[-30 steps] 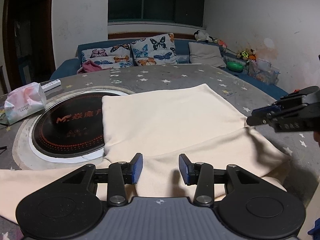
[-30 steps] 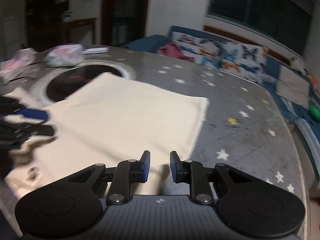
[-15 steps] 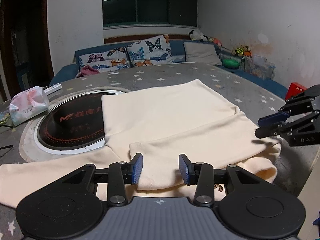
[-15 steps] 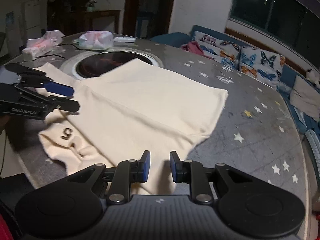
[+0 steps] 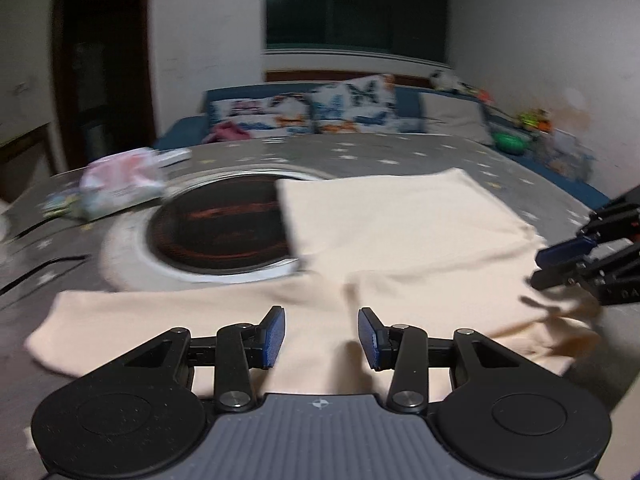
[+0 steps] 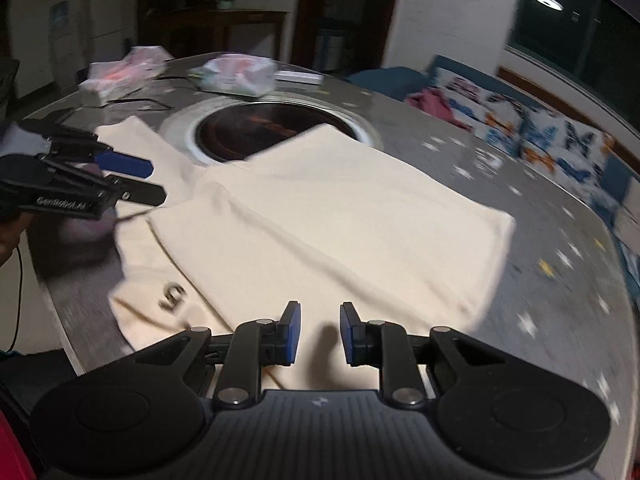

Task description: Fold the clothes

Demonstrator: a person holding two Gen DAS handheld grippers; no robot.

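Observation:
A cream garment [image 5: 400, 232] lies partly folded on the round table [image 5: 400, 156], one sleeve stretched out to the left. My left gripper [image 5: 322, 338] hovers open over the garment's near edge, with nothing between its blue pads. In the right wrist view the garment [image 6: 340, 216] shows a dark "5" mark [image 6: 172, 296] near its crumpled corner. My right gripper [image 6: 318, 334] is open with a narrow gap above the cloth's near hem and holds nothing. Each gripper shows in the other's view: the right gripper [image 5: 560, 264] at the garment's right edge, the left gripper [image 6: 132, 178] over the sleeve end.
A round black hotplate [image 5: 216, 232] is set into the table, partly under the garment. Tissue packs [image 6: 236, 74] and a cable [image 5: 40, 268] lie at the table's far left. A blue sofa with butterfly cushions [image 5: 340, 108] stands behind. The table edge runs close below both grippers.
Both views have swung left and blurred. My left gripper has drawn back toward the sleeve side, and my right gripper has pulled back to the near hem. Both stay open.

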